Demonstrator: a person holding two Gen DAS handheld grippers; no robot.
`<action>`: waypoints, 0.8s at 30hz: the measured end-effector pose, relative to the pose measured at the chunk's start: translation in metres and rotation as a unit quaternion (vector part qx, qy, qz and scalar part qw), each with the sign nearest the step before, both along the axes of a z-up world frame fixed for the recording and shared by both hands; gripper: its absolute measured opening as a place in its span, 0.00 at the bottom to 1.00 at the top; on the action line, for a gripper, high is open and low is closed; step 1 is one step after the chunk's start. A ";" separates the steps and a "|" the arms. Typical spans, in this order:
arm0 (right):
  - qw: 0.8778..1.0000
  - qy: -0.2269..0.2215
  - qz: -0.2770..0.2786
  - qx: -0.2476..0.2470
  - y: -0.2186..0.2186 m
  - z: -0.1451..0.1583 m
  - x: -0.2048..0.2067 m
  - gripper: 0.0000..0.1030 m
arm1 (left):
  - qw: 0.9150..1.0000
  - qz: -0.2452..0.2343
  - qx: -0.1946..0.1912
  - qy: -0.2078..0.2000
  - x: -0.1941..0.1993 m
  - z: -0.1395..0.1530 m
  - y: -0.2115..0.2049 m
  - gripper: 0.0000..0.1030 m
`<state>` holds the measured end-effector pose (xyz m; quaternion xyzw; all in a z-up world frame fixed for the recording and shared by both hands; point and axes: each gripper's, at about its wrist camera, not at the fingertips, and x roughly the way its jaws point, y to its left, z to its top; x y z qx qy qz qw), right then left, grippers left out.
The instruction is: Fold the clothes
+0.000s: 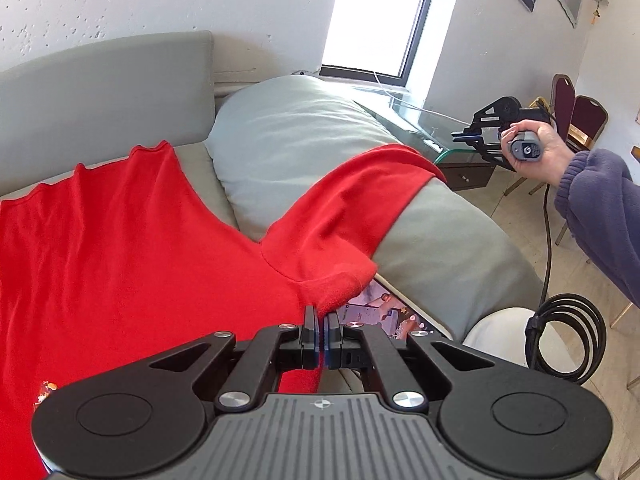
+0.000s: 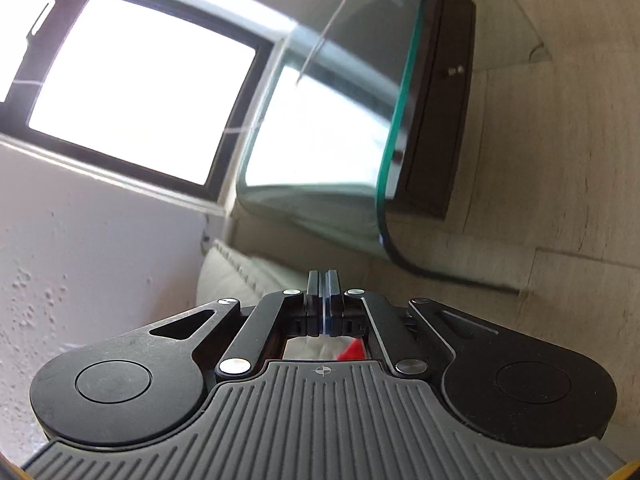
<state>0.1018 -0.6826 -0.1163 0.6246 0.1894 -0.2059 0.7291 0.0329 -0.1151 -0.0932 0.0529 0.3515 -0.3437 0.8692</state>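
Red T-shirt [image 1: 132, 248] spread on grey sofa, sleeve over cushion [image 1: 296, 136] | left gripper [image 1: 321, 320] fingers closed on shirt edge | right gripper [image 2: 323, 280] closed, empty, aimed at glass bench [image 2: 340, 92] | risk: one-handed pull bunches fabric, drags phone [image 1: 380, 312] beneath.

Your red T-shirt [image 1: 132, 248] lies spread flat across the grey bed, hem toward the headboard, one sleeve draped up over the grey pillow [image 1: 304, 136].
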 end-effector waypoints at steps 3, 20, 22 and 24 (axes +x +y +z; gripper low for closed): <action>0.997 0.000 0.025 0.078 0.016 -0.022 -0.012 0.22 | 1.000 -0.002 0.012 -0.008 -0.001 -0.001 -0.002 0.01; 0.986 -0.089 -0.036 0.138 0.039 -0.099 -0.029 0.32 | 0.999 0.043 -0.010 0.005 0.012 0.006 0.022 0.01; 0.986 -0.097 -0.047 0.130 0.038 -0.101 -0.029 0.26 | 0.999 0.045 -0.012 0.008 0.013 0.006 0.024 0.01; 0.988 -0.090 -0.042 0.114 0.036 -0.097 -0.028 0.01 | 0.999 0.044 -0.014 0.011 0.013 0.006 0.025 0.01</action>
